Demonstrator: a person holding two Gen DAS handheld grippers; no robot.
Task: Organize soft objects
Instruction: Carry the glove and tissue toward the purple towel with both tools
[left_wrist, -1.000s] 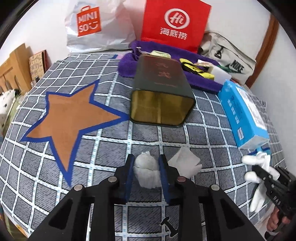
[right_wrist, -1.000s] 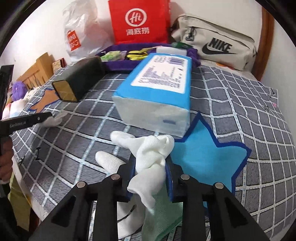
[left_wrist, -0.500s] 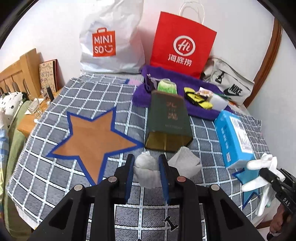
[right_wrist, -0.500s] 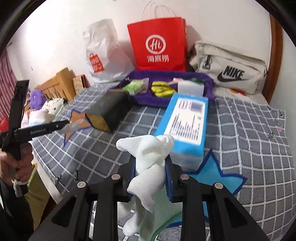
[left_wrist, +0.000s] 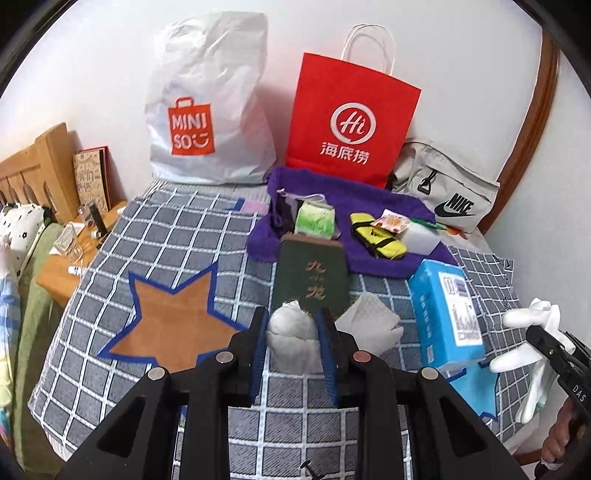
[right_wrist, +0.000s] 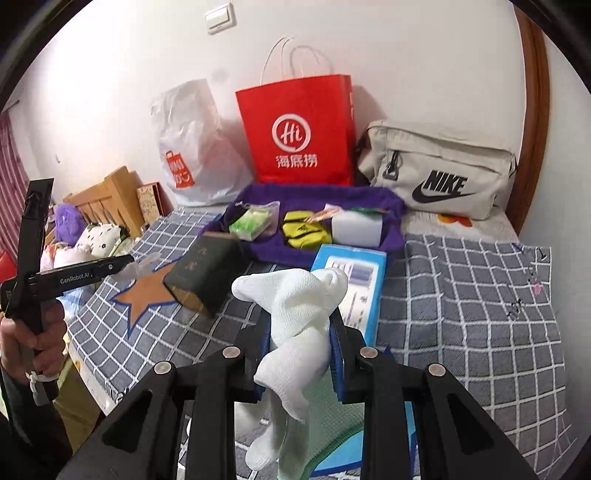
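Above the checked bedspread (left_wrist: 177, 236) the left claw (left_wrist: 291, 338) is clenched on a white tissue wad (left_wrist: 291, 332); the right claw (right_wrist: 299, 334) grips a white glove (right_wrist: 295, 317)

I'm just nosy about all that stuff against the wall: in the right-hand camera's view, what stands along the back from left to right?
White Miniso plastic bag → red paper bag → beige Nike bag.
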